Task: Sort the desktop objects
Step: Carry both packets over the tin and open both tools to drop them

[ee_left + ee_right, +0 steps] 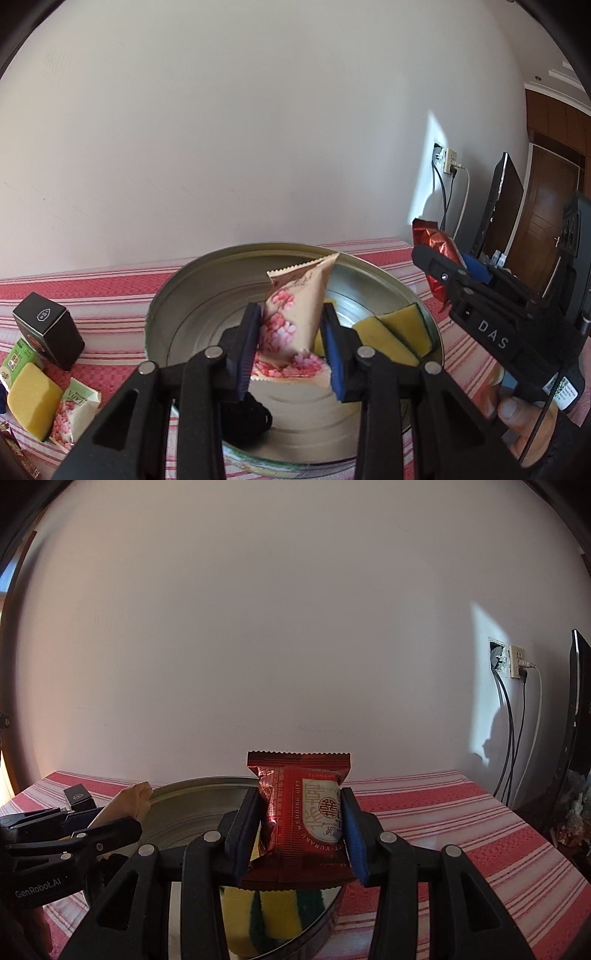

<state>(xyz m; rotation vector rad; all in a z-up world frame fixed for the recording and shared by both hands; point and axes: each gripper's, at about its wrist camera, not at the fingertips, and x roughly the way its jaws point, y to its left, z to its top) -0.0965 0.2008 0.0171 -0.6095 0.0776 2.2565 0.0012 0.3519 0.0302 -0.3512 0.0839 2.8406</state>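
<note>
My left gripper (290,343) is shut on a beige snack packet with pink flowers (295,317), held upright above a round metal tin (177,295). Yellow-and-green sponges (402,328) and a black object (243,421) lie in the tin. In the right wrist view my right gripper (301,829) is shut on a red foil snack packet (295,812), held upright over the tin's right rim (207,781). The same gripper (447,260) and red packet (437,240) show at the right of the left wrist view. The left gripper (96,821) with its packet (129,801) appears at the left of the right wrist view.
On the red-striped tablecloth (110,295) left of the tin lie a black box (48,332), a yellow sponge (31,398), a green packet (16,360) and a white-green snack packet (74,413). A dark monitor (498,206) and wall sockets with cables (517,664) stand at the right.
</note>
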